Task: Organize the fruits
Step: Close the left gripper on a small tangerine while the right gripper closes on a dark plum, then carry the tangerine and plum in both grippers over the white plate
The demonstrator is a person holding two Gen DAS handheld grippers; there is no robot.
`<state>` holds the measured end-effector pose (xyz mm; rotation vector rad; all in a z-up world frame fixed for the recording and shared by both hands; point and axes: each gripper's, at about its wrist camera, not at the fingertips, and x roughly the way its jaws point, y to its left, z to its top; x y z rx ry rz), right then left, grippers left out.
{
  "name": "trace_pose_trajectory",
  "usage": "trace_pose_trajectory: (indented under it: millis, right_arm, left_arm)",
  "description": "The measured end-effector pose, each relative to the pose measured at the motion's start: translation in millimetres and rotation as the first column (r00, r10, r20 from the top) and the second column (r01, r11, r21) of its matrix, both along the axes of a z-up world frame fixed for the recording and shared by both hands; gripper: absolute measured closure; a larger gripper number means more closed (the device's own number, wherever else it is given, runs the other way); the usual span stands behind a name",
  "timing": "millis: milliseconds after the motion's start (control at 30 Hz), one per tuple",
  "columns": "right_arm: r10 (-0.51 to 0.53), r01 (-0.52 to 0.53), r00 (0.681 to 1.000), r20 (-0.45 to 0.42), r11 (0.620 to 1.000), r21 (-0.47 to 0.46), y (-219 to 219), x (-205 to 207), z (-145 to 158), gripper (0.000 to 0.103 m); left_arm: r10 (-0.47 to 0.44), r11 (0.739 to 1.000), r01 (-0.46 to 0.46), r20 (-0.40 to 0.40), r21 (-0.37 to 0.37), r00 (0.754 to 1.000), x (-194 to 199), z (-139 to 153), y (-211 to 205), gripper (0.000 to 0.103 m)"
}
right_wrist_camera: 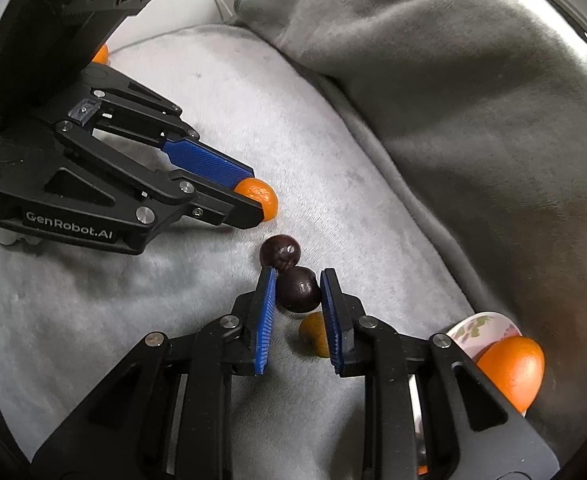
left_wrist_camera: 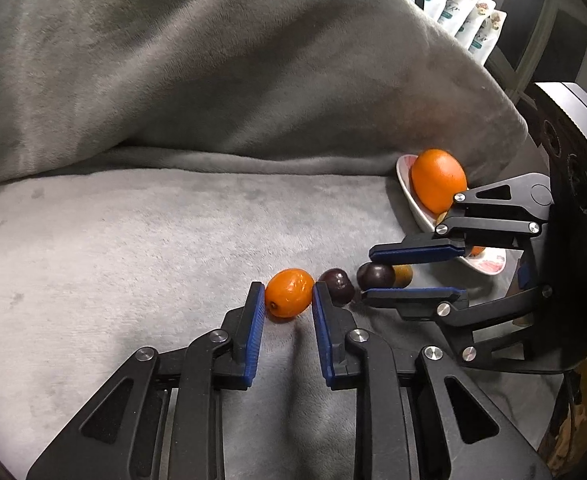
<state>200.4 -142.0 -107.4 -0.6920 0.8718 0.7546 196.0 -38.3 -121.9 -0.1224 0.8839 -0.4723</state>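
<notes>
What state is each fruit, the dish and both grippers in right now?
Left gripper: shut on the small orange fruit.
Right gripper: shut on one dark plum.
Other dark plum: loose on the grey blanket.
Brownish fruit: loose on blanket.
Large orange: in the dish.
</notes>
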Motion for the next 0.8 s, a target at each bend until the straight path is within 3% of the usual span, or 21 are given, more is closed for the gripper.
trace_pose_trajectory:
  millis: [400,800]
  right_arm:
    - [-0.116,0.107,0.992,0.047,0.982,0.155,-44.1,-14.3,43.8,0.079]
    - [-0.301,0.272,0.952,0.056,0.917,0.293,-117.8,-22.1,71.1,0.079]
  left_arm:
    - [0.001,1.000,0.000,0.059,-0.015,0.998,-15.2,25.5,0.6,0.081]
    - [-0.058,0.998,0.061,0.105,-0.032,0.993,-23.7,44.5,-30.3,0.081]
